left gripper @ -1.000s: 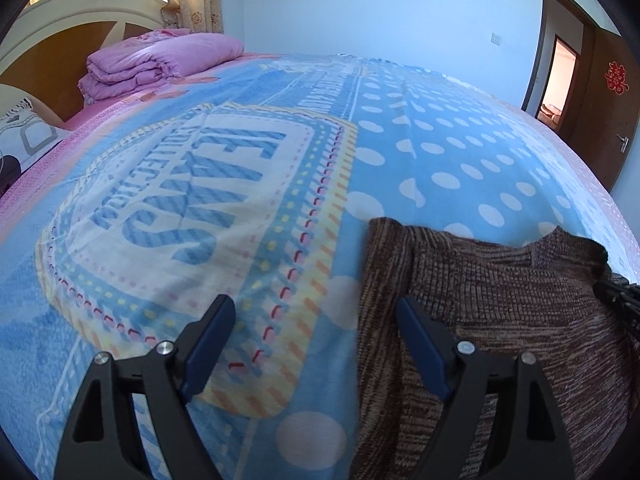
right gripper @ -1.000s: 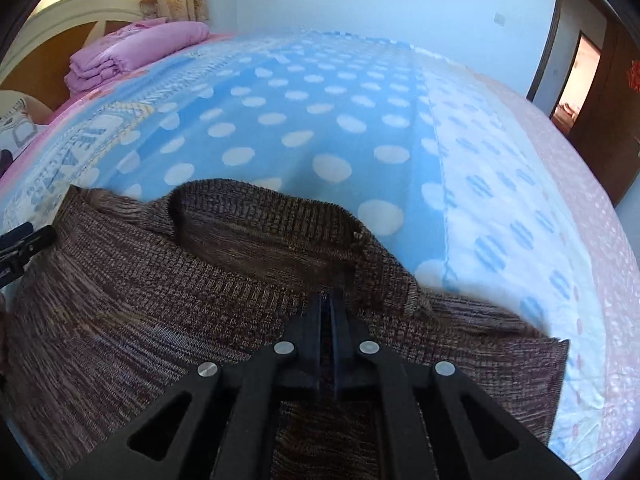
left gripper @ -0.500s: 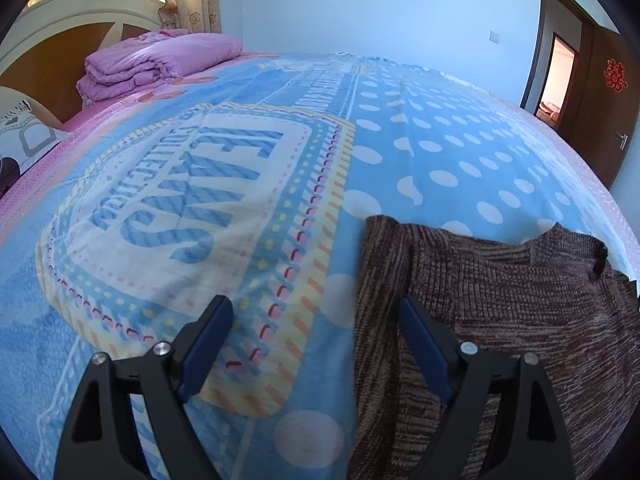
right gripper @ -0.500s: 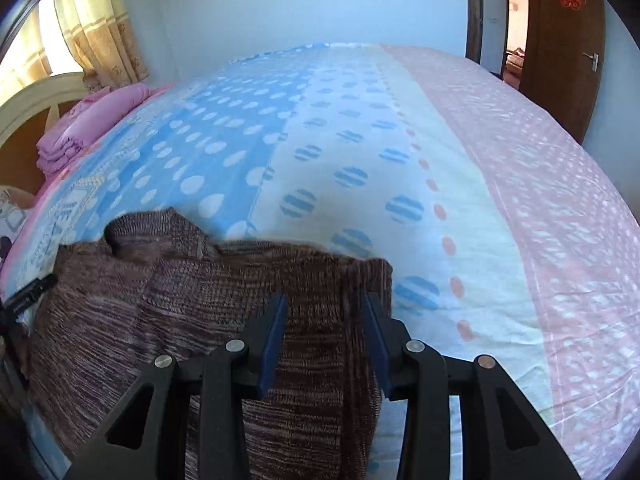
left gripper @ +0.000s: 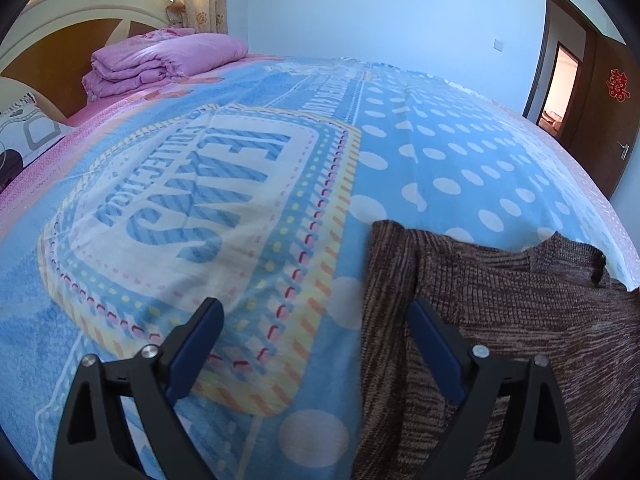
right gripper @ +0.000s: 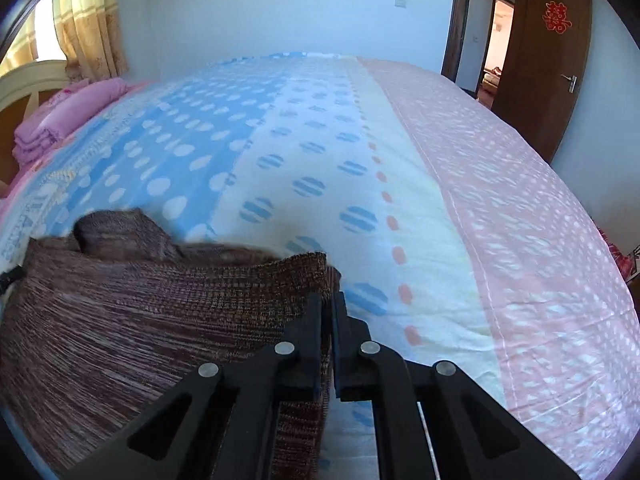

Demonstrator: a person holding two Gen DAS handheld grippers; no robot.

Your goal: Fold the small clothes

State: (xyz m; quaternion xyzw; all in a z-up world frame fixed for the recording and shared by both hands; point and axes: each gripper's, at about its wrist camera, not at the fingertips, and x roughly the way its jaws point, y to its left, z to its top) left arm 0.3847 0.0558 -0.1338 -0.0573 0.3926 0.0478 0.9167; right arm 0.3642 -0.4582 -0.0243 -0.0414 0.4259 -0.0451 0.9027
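While the brown knit sweater lies flat on the patterned bedspread, the left gripper stands wide and released, its jaws having just been opening; the sweater's side edge runs between them, with one blue pad over bedspread at nine o'clock and the other over knit at three o'clock. Seen from the right wrist, the right gripper has just clamped down on the sweater's outer edge, the garment spreading toward nine o'clock.
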